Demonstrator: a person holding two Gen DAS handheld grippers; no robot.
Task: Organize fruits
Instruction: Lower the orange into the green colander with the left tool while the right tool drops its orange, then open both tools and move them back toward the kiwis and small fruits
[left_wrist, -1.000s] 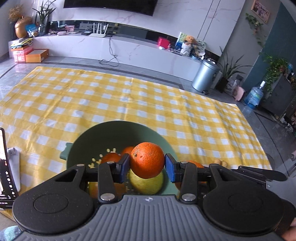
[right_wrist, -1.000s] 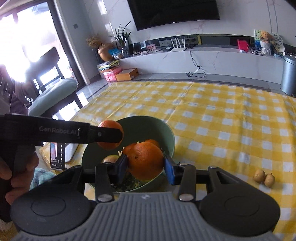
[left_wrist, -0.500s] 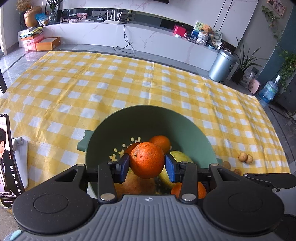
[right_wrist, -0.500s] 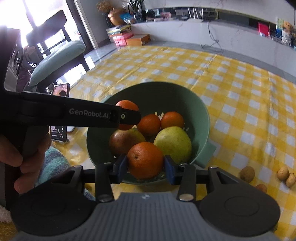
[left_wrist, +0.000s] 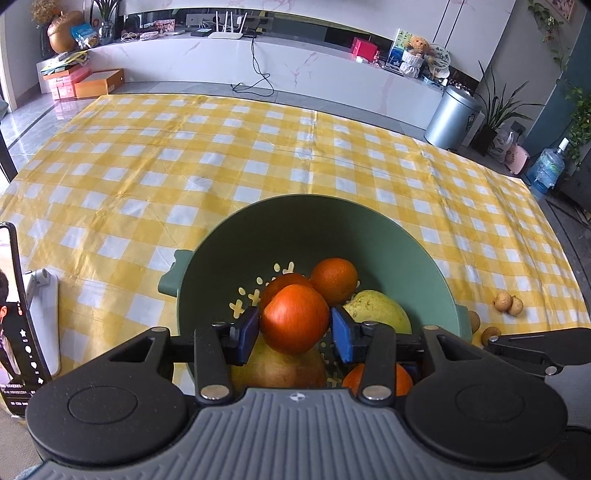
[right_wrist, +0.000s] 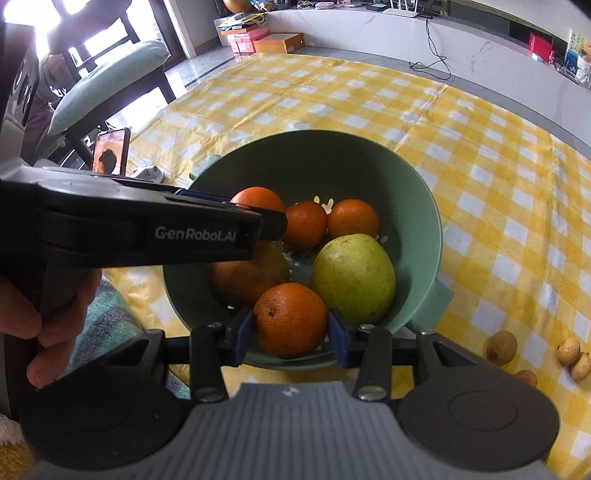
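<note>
Two oranges held over the bowl

Left gripper (left_wrist: 294, 334) clamps an orange (left_wrist: 295, 318); right gripper (right_wrist: 291, 338) clamps another orange (right_wrist: 290, 319). The bowl (right_wrist: 417, 206) lies directly below both (left sits deeper in).

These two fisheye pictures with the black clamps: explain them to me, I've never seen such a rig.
No robot here: a person holds a handheld two-finger gripper in each hand, and each carries a camera looking along its fingers. The left wrist view shows the left gripper clamping an orange; the right wrist view shows the right gripper clamping another orange. Both hover over a green colander bowl holding two more oranges and two pears. It sits on a yellow checked tablecloth, with small brown fruits beside it and a phone propped nearby.
</note>
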